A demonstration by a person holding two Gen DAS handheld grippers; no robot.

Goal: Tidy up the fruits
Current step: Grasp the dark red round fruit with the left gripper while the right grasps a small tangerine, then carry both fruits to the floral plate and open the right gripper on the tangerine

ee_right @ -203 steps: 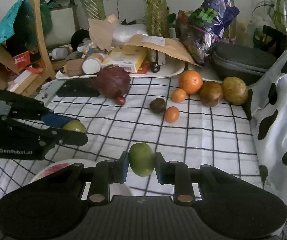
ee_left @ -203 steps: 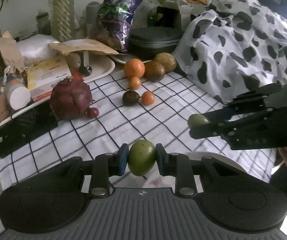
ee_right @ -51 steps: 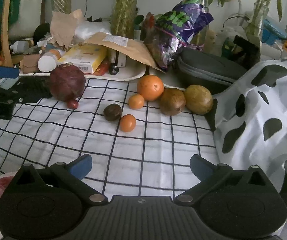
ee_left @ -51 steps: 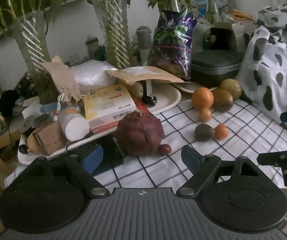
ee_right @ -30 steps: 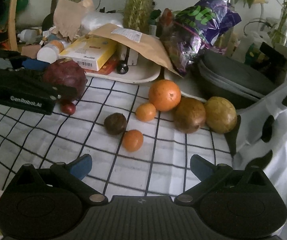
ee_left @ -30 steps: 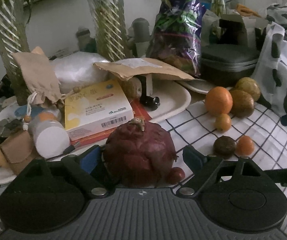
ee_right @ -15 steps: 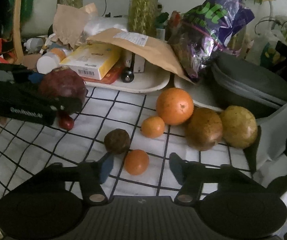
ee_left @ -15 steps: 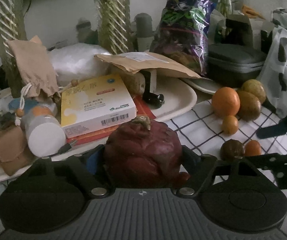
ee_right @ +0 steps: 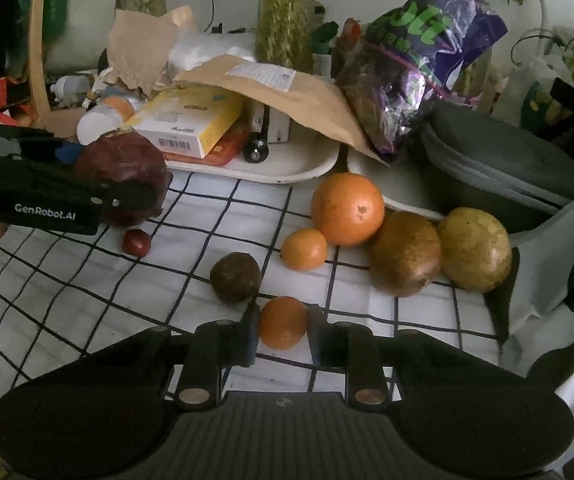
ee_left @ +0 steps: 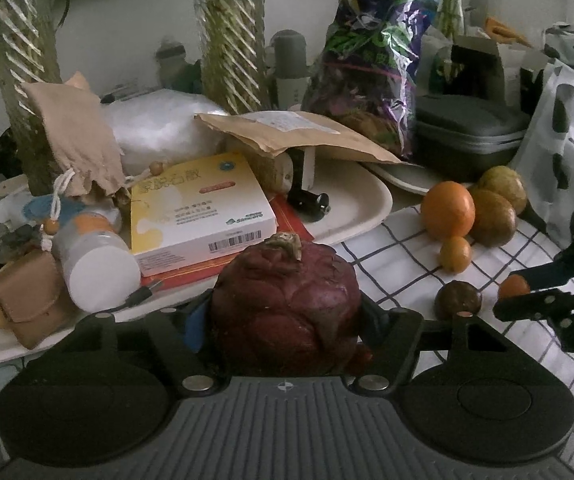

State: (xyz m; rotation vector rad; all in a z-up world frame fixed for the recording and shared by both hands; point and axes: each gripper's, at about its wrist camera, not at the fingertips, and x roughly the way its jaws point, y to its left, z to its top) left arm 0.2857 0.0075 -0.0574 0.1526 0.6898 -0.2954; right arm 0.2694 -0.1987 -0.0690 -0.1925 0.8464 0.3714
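My left gripper (ee_left: 285, 320) is shut on a big dark red dragon fruit (ee_left: 285, 304), which rests on the checked cloth; it also shows in the right wrist view (ee_right: 123, 172). My right gripper (ee_right: 281, 334) is shut on a small orange (ee_right: 283, 322) on the cloth. A brown passion fruit (ee_right: 235, 277) lies just left of it. Beyond lie a small mandarin (ee_right: 305, 249), a large orange (ee_right: 347, 208), a brown fruit (ee_right: 405, 253) and a yellow-green fruit (ee_right: 475, 248). A small red fruit (ee_right: 136, 242) lies by the dragon fruit.
A cream tray (ee_left: 351, 208) behind the fruits holds a yellow box (ee_left: 199, 212), a bottle (ee_left: 95, 260) and a brown envelope (ee_left: 287, 136). A grey case (ee_right: 499, 176) and purple bag (ee_right: 419, 60) stand at back right. A cow-print cloth (ee_right: 559, 280) lies to the right.
Both grippers moved forward and closed: the left one onto the dragon fruit, the right one onto the small orange. Earlier each held a green fruit, since let go.
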